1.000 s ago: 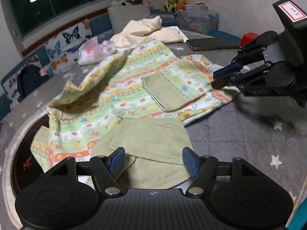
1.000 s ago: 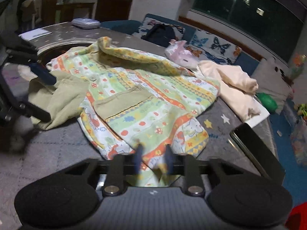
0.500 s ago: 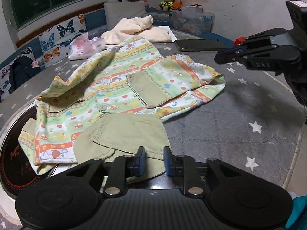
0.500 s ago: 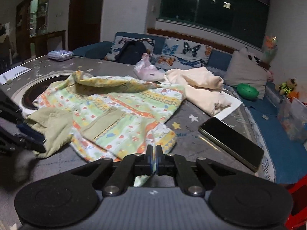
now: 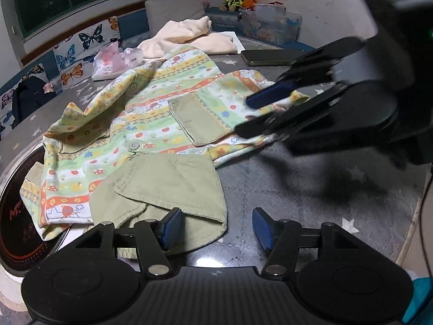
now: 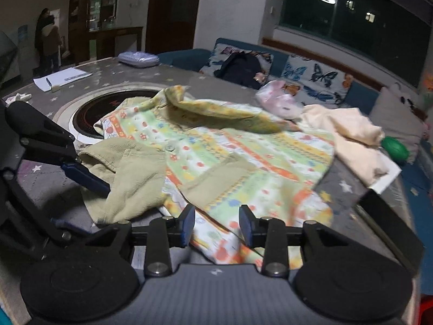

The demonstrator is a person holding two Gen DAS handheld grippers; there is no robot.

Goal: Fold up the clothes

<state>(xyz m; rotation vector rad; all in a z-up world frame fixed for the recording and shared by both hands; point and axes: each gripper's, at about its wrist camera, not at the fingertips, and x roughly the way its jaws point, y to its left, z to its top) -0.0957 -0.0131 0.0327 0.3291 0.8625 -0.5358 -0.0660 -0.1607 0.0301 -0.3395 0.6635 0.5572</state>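
**Grasp stage: both tongs spread, nothing held**

The patterned shirt [image 5: 162, 113] lies rumpled on the table [image 5: 311, 189]. Your left gripper [image 5: 215, 228] gapes at the olive sleeve [image 5: 173, 187]; your right gripper [image 6: 216, 224] straddles the hem. Next, pinch both edges together.

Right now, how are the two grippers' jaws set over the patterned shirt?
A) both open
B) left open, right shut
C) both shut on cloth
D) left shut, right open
A: the left gripper and the right gripper each show a clear gap between their blue pads, holding nothing of the patterned shirt.
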